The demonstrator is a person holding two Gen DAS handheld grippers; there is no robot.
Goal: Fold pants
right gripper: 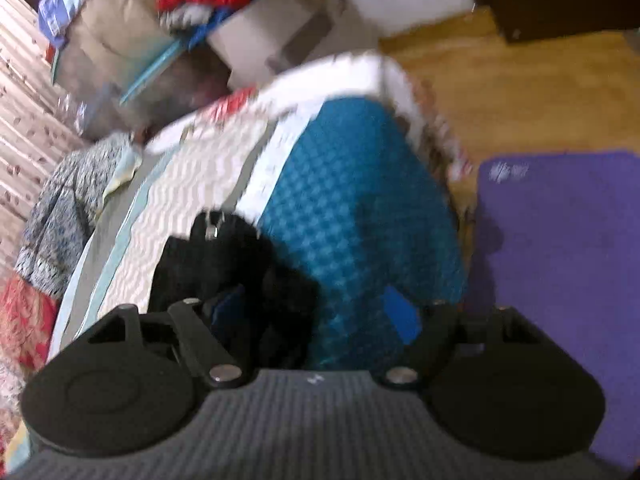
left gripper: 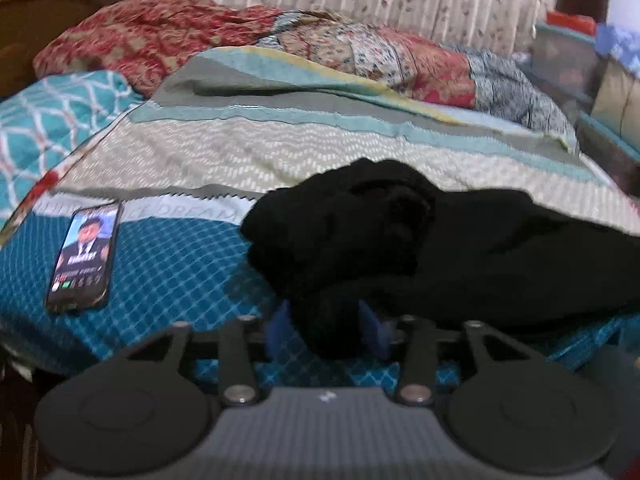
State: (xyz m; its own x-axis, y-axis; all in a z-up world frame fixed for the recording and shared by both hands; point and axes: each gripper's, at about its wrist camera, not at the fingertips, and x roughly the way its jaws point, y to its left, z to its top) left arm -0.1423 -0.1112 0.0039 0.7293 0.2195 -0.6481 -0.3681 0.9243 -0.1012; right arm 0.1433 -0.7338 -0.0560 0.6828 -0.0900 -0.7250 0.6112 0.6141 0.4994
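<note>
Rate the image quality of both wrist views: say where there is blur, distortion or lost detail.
Left wrist view: mildly soft, fisheye bends the bed's edges, the black pants are a nearly featureless dark mass, the phone screen stays readable. Right wrist view: heavy motion blur smears the bedding and clutter, the pants' folds barely show, the purple mat looks flat.

Black pants point(left gripper: 400, 248) hide most of the left gripper's point(left gripper: 329, 332) blue fingertips point(left gripper: 280, 324) (right-wrist view is motion-blurred).
</note>
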